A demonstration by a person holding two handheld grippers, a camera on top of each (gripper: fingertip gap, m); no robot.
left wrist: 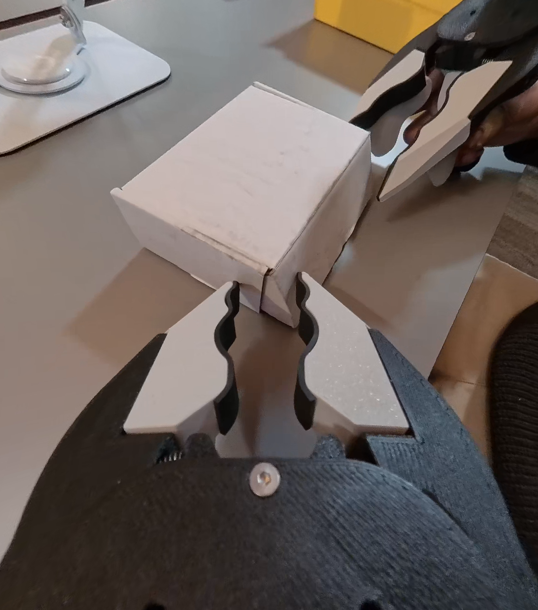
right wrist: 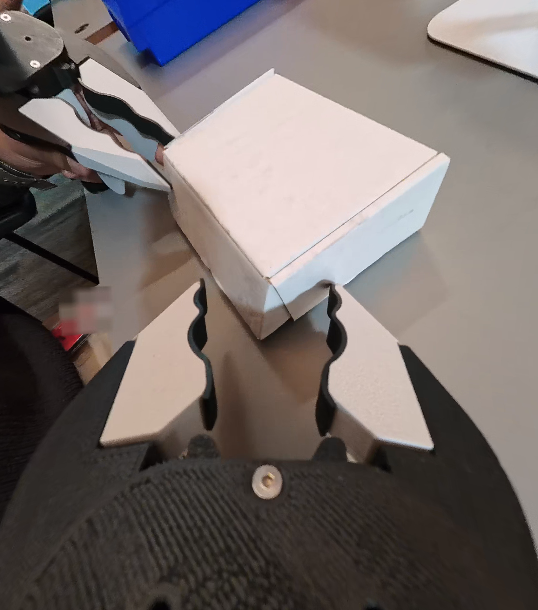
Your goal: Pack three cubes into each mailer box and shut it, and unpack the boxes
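Nearest the lens in the left wrist view, the left hand-held gripper (left wrist: 267,290) has its two grey fingers spread apart, their black wavy pads straddling the near corner of a closed white mailer box (left wrist: 244,194), with nothing clamped between them. The box sits on the grey table (left wrist: 46,247), lid down and front flap tucked, one corner pointing at each camera. In the right wrist view, the right hand-held gripper (right wrist: 266,293) is likewise parted, its fingers either side of another corner of the mailer box (right wrist: 304,185); its right fingertip lies against the box's front flap, though whether it truly touches cannot be told. The same view shows the left hand-held gripper (right wrist: 162,158) at the box's far-left corner, held by a hand (right wrist: 46,161) with a woven wrist strap. The left view shows the right hand-held gripper (left wrist: 380,155) just beside the box's right edge. A white monitor stand base (left wrist: 63,89) rests on the table beyond the box, a blue bin (right wrist: 175,23) lies at the top of the right view, and a yellow bin (left wrist: 380,19) at the top of the left view.
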